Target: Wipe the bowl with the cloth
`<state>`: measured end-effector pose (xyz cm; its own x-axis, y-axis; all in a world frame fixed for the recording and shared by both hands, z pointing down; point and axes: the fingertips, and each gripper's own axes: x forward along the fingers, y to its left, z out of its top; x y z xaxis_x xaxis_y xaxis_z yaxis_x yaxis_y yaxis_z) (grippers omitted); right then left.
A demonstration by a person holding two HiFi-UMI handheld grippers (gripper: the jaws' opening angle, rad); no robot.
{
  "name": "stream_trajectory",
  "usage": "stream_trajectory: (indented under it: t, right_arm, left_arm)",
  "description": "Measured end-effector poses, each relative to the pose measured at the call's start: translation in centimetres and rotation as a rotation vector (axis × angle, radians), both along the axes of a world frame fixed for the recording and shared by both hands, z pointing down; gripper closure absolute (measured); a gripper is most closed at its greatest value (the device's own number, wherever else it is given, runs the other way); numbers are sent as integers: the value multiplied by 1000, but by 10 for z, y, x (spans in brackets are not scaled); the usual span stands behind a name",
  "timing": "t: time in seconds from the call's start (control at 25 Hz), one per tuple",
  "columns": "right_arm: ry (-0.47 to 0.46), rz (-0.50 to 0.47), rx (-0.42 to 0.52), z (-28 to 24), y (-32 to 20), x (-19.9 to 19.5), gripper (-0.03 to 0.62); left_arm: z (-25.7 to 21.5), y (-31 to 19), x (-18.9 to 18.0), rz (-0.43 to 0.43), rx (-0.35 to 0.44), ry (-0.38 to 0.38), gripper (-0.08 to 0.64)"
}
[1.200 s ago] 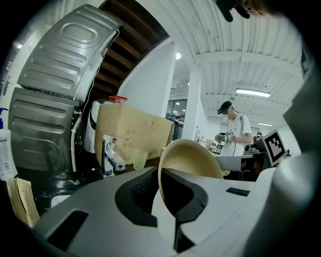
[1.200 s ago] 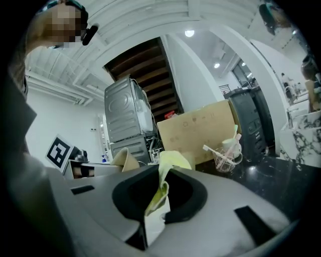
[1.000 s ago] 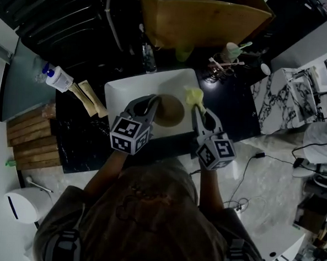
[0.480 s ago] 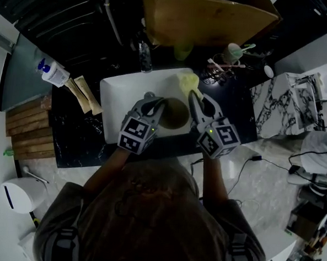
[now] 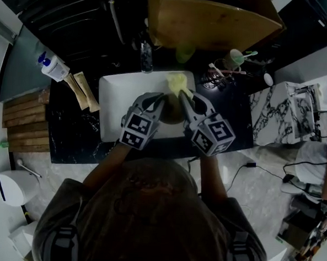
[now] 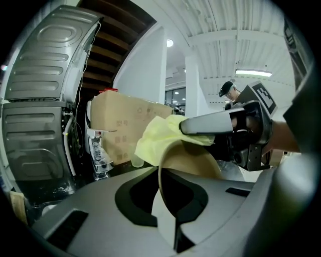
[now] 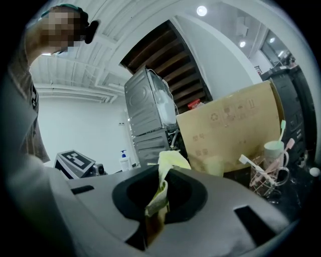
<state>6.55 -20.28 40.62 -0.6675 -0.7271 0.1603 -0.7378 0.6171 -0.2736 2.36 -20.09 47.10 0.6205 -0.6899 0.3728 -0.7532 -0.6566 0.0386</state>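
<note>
A tan bowl (image 5: 172,113) is held on edge over the white sink (image 5: 115,96), its rim between the jaws of my left gripper (image 5: 155,106). In the left gripper view the bowl (image 6: 195,161) rises from the left gripper (image 6: 163,201), and the yellow cloth (image 6: 156,136) drapes over its top rim. My right gripper (image 5: 185,102) is shut on the yellow cloth (image 5: 176,82) and presses it against the bowl's far rim; one of its fingers (image 6: 210,123) lies across the cloth. In the right gripper view the cloth (image 7: 169,168) stands pinched in the right gripper (image 7: 155,211).
A tap (image 5: 146,57) stands behind the sink, under a large cardboard box (image 5: 214,20). A cup with toothbrushes (image 5: 234,58) sits right of the sink on the black counter. A soap bottle (image 5: 52,68), two tan packets (image 5: 80,92) and wooden boards (image 5: 23,124) lie to the left.
My right gripper has carried the cloth leftward from beside the bowl onto its far rim. The left gripper keeps its hold on the bowl.
</note>
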Motion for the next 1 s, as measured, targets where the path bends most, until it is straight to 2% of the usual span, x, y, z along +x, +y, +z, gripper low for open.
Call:
stream_trajectory:
  t: [0.4, 1.0]
  right_arm:
    - [17, -36, -16, 8, -5, -3, 568]
    - [17, -13, -63, 25, 7, 17, 569]
  left_arm:
    - [-6, -5, -10, -31, 17, -19, 541]
    - [-22, -27, -33, -110, 60, -15, 541]
